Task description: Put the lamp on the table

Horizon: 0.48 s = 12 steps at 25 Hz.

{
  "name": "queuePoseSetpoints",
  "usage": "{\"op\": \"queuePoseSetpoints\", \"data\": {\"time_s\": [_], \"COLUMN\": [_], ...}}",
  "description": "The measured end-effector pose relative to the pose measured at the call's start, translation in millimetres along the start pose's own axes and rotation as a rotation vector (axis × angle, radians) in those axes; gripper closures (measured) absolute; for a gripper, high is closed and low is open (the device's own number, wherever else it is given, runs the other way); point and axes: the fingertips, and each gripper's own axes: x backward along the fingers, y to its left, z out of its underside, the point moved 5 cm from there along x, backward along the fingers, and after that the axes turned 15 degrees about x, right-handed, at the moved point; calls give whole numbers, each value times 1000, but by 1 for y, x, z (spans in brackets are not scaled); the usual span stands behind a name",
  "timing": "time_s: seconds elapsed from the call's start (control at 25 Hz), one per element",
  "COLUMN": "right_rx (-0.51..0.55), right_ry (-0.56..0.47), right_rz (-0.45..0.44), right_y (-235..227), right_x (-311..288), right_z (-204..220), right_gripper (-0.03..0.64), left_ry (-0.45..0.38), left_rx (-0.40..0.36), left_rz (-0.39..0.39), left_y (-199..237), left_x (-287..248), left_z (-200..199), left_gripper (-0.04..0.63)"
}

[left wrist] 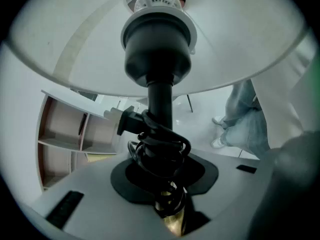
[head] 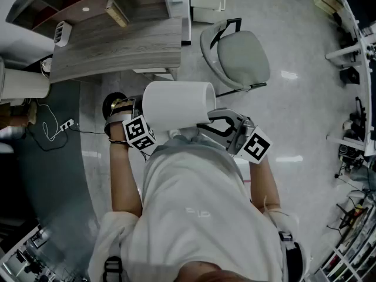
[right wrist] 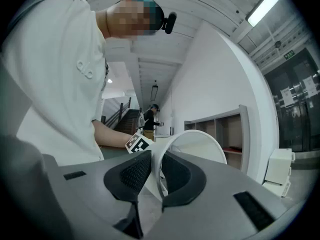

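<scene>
The lamp hangs tipped on its side in front of my chest, held by both grippers. Its white shade (head: 176, 104) points toward the table and its dark round base (head: 113, 104) is at the left. My left gripper (head: 130, 117) is shut on the black stem (left wrist: 160, 101), just below the socket, where the black cord (left wrist: 159, 146) and its plug (left wrist: 126, 120) are wound; the left gripper (left wrist: 162, 176) pads sit either side of stem and cord. My right gripper (head: 211, 122) is shut on the shade's rim (right wrist: 159, 159), one pad inside and one outside, at the right gripper (right wrist: 152, 176).
The grey wooden table (head: 117, 40) stands ahead at upper left, with a grey chair (head: 238, 54) to its right. A power strip (head: 66, 124) with a cable lies on the floor at left near a white cylinder (head: 23, 84). Another person (right wrist: 148, 116) stands far off.
</scene>
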Motion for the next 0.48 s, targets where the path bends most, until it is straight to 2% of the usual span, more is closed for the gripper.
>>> {"op": "queuePoseSetpoints", "data": {"time_s": [0.48], "right_rx": [-9], "right_ry": [38], "right_rz": [-2], "right_y": [19], "right_x": [-64], "right_z": [-9], "right_gripper": [523], "left_ry": [-26], "left_rx": [-6], "left_rz": [-1], "left_y": [21], "left_x": [5], "left_z": [59], "left_gripper": [471]}}
